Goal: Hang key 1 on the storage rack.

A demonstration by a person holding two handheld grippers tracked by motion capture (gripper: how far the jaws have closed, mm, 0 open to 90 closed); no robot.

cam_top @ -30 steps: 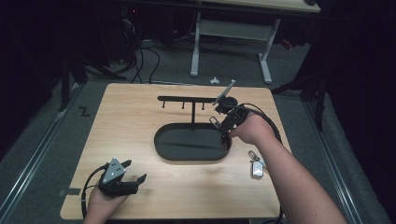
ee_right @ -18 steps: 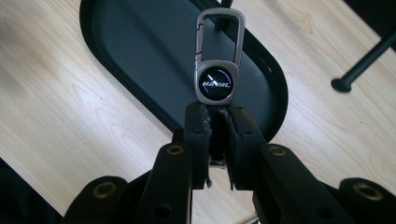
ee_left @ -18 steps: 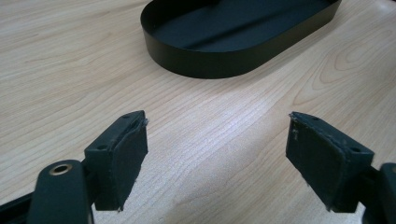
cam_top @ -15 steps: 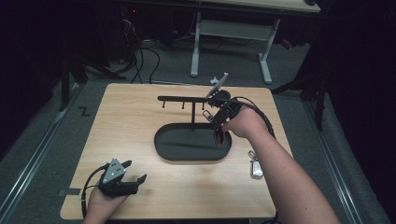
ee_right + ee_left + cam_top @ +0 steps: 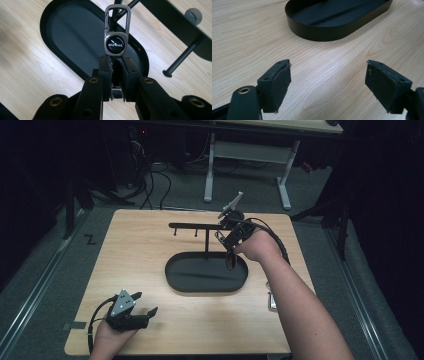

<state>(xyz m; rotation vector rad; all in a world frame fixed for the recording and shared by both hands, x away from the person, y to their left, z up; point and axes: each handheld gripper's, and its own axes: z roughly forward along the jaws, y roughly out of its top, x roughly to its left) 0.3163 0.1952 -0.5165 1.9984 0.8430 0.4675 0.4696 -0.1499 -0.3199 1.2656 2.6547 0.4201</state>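
Two hand-held grippers are out: the left hand-held gripper point(image 5: 142, 312) rests released on the wooden surface point(image 5: 150, 250), near the black oval tray point(image 5: 172, 275). The right hand-held gripper point(image 5: 116, 62) clenches a key fob point(image 5: 115, 44), whose carabiner sits by the rack's hook bar point(image 5: 195, 225) above the tray.

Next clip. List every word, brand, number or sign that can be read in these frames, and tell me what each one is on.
"HAVAL": in pale letters on the round dark badge of the keychain, which the right gripper pinches by its lower end, its metal clip held above the black oval tray.
A dark "Z"-like mark sits on the grey floor left of the table in the high view; whether it is a letter cannot be told.
No other text is legible.
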